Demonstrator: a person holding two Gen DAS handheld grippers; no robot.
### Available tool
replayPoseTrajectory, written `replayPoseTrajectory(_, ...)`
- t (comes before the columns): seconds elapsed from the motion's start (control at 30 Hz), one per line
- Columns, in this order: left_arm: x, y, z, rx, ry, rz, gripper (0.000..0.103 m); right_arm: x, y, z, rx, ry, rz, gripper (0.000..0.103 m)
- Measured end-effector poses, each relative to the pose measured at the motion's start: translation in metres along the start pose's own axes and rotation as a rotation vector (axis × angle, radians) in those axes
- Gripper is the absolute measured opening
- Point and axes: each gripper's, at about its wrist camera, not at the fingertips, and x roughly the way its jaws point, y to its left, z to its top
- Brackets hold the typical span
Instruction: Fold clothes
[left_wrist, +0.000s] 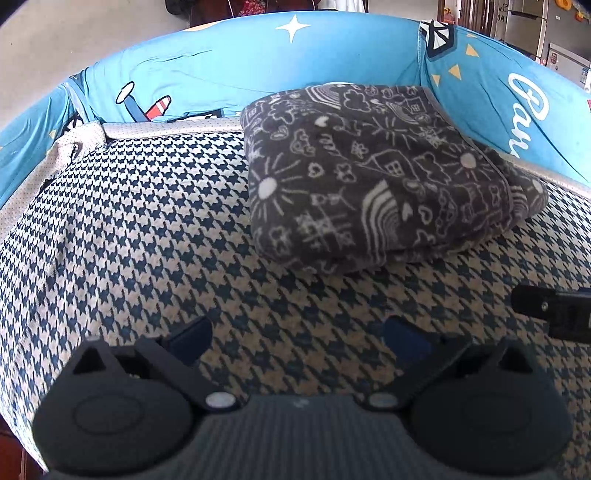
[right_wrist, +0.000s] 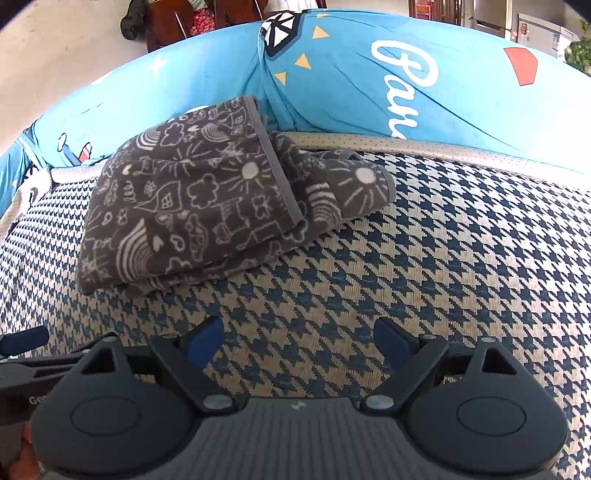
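A grey fleece cloth with white doodle drawings (left_wrist: 373, 173) lies folded into a thick bundle on the houndstooth cushion (left_wrist: 147, 229), near the back. In the right wrist view the folded cloth (right_wrist: 207, 199) sits left of centre, with a trimmed edge on top and a looser flap sticking out to its right. My left gripper (left_wrist: 297, 341) hovers over the cushion in front of the cloth, open and holding nothing. My right gripper (right_wrist: 298, 341) is also open and bare, short of the cloth's near right side. Neither gripper touches the cloth.
Blue cartoon-print cushions (left_wrist: 229, 70) form the backrest behind the cloth, also seen as the blue backrest (right_wrist: 424, 85). A beige mesh strip (right_wrist: 406, 146) runs along the seat's back edge. The other gripper's tip (left_wrist: 554, 308) shows at the right edge. Houndstooth seat (right_wrist: 443, 258) spreads out to the right.
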Motion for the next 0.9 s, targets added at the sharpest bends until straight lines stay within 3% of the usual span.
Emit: replayPoseTrajectory(0.9,-0.002,-0.015,-0.005,0.020,0.015,0.002,0.103,0.002,-0.002,-0.003,-0.028,-0.008,0.011,0.089)
